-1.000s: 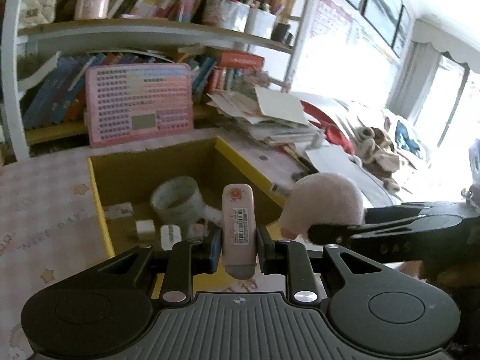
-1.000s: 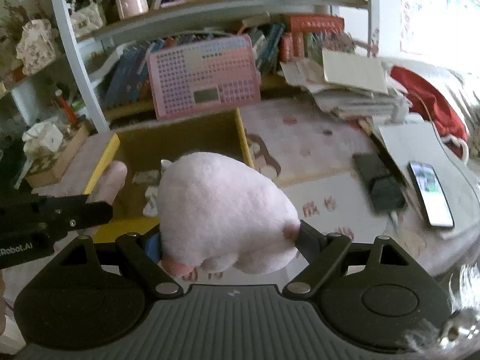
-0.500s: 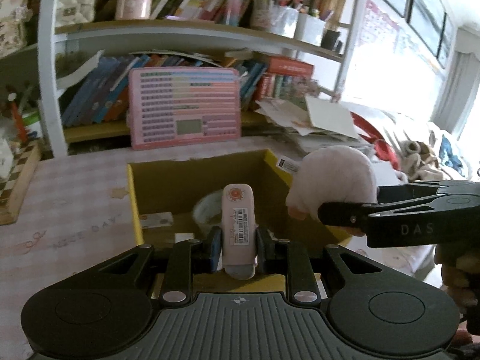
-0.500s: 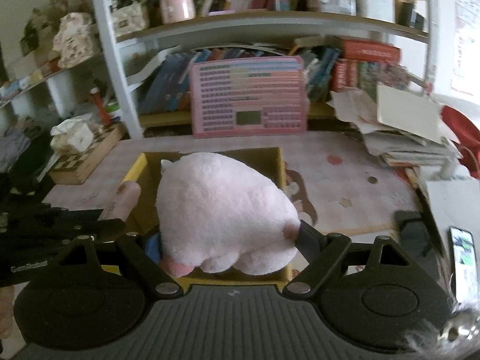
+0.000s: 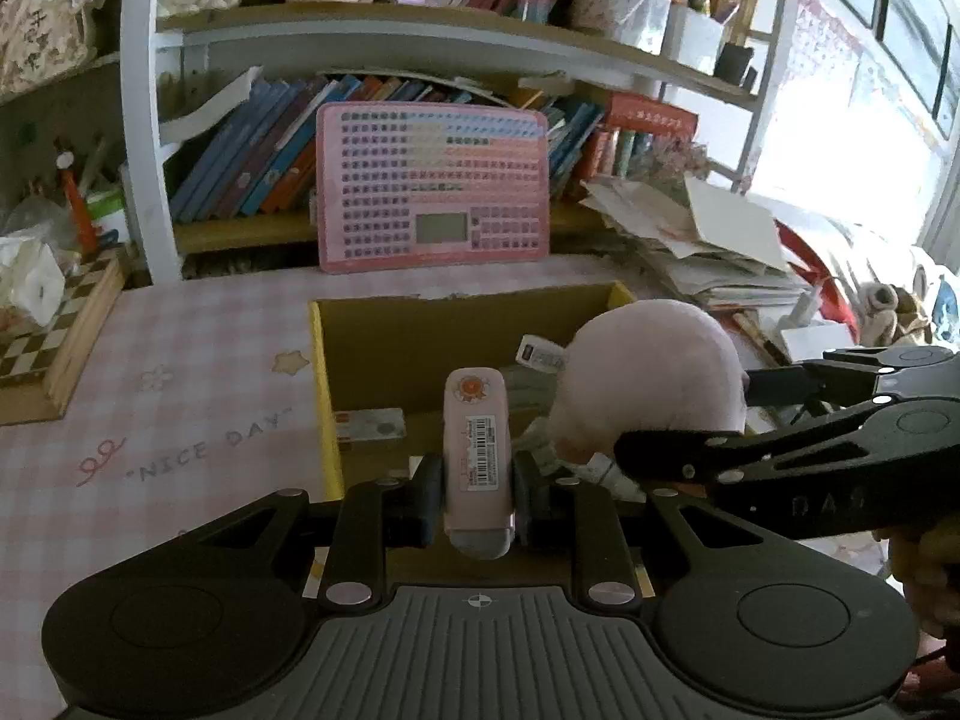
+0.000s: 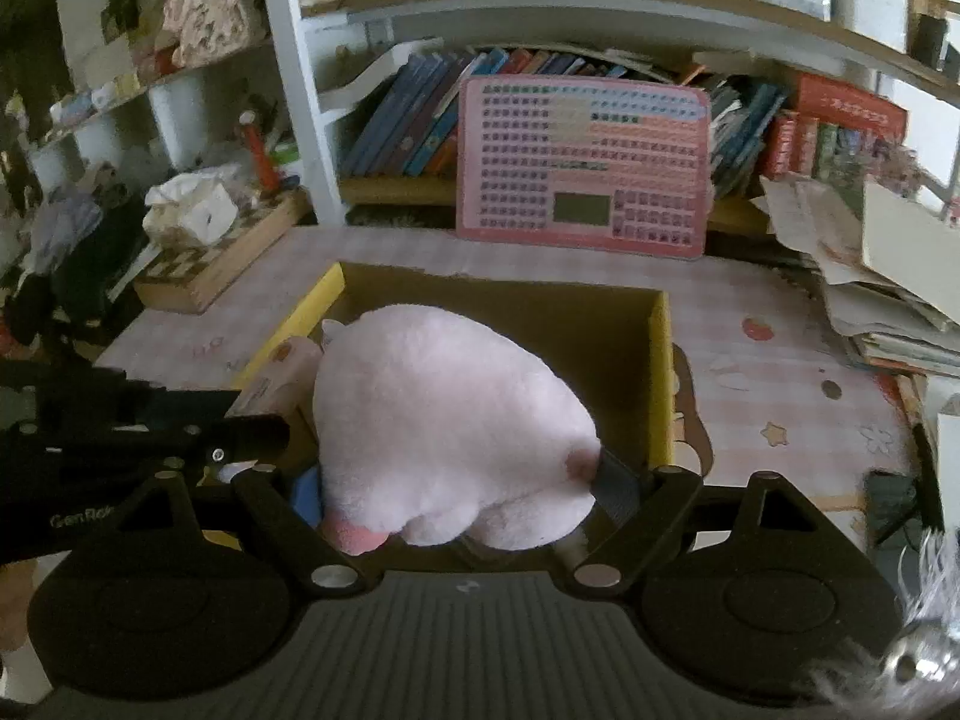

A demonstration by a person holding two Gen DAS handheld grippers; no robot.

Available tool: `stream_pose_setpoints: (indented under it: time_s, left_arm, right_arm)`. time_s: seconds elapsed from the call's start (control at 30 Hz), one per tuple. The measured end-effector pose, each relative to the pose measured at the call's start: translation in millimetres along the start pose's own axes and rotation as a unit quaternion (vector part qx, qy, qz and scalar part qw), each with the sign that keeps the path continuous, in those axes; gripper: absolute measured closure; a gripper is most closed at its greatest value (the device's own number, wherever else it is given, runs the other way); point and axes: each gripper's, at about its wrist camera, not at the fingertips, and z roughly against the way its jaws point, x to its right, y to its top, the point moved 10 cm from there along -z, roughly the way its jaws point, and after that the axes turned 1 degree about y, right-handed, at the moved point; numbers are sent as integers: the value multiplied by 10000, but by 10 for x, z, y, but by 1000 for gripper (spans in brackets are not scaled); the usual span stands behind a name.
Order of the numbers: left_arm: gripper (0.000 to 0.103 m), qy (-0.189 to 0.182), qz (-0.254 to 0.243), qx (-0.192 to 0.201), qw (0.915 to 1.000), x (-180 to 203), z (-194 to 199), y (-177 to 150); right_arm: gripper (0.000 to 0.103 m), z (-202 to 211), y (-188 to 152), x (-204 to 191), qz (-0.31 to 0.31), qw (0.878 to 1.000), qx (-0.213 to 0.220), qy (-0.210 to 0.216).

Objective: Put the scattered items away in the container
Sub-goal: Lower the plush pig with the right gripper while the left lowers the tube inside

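Left tool (image 5: 478, 495) is clamping a pink tube (image 5: 478, 456) with a barcode label, tube standing upright over the near edge of the yellow cardboard box (image 5: 318, 372). Right tool (image 6: 456, 480) is gripping a pink plush toy (image 6: 450, 432), plush hanging over the box's open interior, just beside the tube. Box is sitting on the checked pink desk (image 5: 150, 408); a pink keyboard-style board (image 5: 432, 186) is leaning against the bookshelf (image 5: 384, 42) behind it.

pink checked table (image 5: 180, 360); on it: yellow-rimmed cardboard box (image 5: 321, 396) mid-table, chessboard box (image 5: 54, 354) at left edge, paper pile (image 5: 708, 252) at right edge.
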Motion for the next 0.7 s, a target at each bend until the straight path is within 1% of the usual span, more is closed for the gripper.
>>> stream_pose_setpoints:
  time_s: [0.37,0.7]
  left_arm:
    - [80,212,-117,-181,9995,-130,-268,46]
    - [80,254,-449,-358,9980,-140,-577,169]
  right_arm:
    - [19,-343,-42,-1,259,9989,-372,84]
    - [19,-606,-90,25,474,9961,-726,131]
